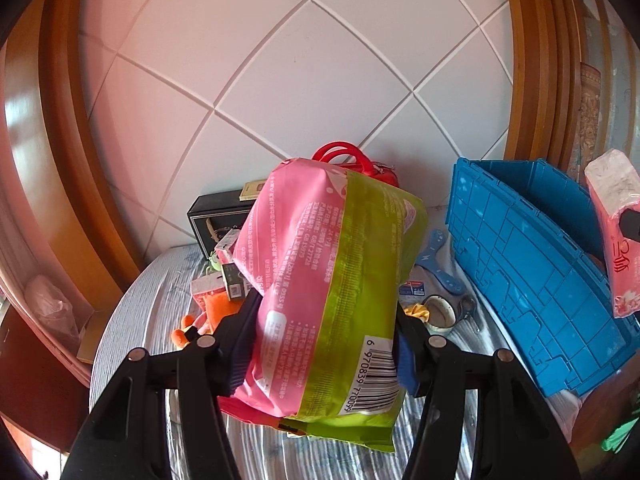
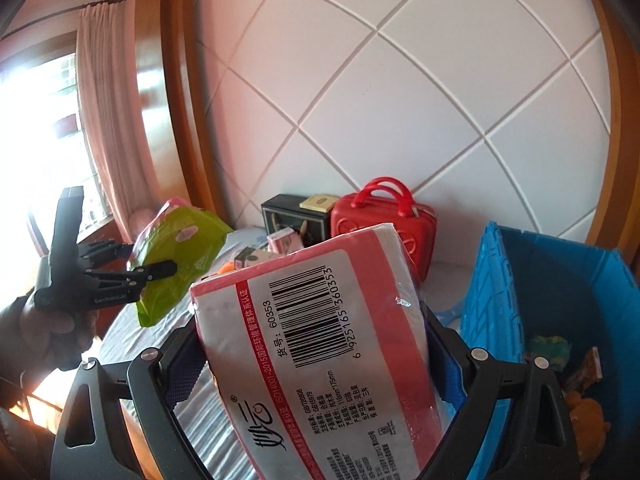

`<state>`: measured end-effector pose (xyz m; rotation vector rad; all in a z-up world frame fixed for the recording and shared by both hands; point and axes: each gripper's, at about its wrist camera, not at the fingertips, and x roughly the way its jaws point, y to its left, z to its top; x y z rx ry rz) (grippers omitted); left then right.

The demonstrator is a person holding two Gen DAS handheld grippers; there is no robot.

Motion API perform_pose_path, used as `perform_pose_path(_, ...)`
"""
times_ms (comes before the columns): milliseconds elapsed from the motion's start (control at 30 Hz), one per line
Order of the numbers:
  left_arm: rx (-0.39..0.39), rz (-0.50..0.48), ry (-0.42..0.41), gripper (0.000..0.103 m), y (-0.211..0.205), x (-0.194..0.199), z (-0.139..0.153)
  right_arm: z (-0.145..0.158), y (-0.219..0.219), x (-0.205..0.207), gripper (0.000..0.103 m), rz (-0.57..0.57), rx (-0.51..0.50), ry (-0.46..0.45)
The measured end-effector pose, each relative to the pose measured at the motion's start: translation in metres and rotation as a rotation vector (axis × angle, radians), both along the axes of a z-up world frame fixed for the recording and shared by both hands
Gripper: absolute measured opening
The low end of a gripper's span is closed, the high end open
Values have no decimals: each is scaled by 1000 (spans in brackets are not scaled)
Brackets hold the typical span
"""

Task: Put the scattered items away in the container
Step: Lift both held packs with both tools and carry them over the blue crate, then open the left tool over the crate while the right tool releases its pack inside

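White quilted wall panels back the bed. Left tongs [image 1: 320, 360] clamp a pink-and-green plastic pouch [image 1: 328, 280]; right tongs [image 2: 312, 364] clamp a pink tissue pack [image 2: 320, 344], blue plastic crate [image 2: 560, 280] just right (open). Slippery film could slide free mid-carry.

A striped bed [image 1: 132, 320] carries a blue crate [image 1: 532, 280] and scattered clutter.

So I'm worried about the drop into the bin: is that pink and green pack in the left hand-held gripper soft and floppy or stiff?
Probably soft: the pink and green pack bulges between the left hand-held gripper pads, and its film creases. Likely light for its size, since it is held up by its lower part without sagging. The glossy film may be slippery.
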<state>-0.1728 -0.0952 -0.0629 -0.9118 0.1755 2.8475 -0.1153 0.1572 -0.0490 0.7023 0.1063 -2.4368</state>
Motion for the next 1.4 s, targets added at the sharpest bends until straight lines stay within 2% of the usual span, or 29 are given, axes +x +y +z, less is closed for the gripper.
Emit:
perform_pose_path(300, -23, -64, 41, 57, 71, -5, 28, 16, 77, 0, 93, -72, -36, 40)
perform_pose_path(600, -35, -173, 55, 57, 156, -24, 48, 19, 153, -10, 93, -152, -64, 52)
perform_pose_path(1000, -57, -342, 76, 57, 286, -57, 62, 12, 249, -54, 93, -286, -70, 29)
perform_pose_path(1400, -63, -463, 66, 57, 391, -102, 70, 0, 333, -103, 93, -421, -67, -4)
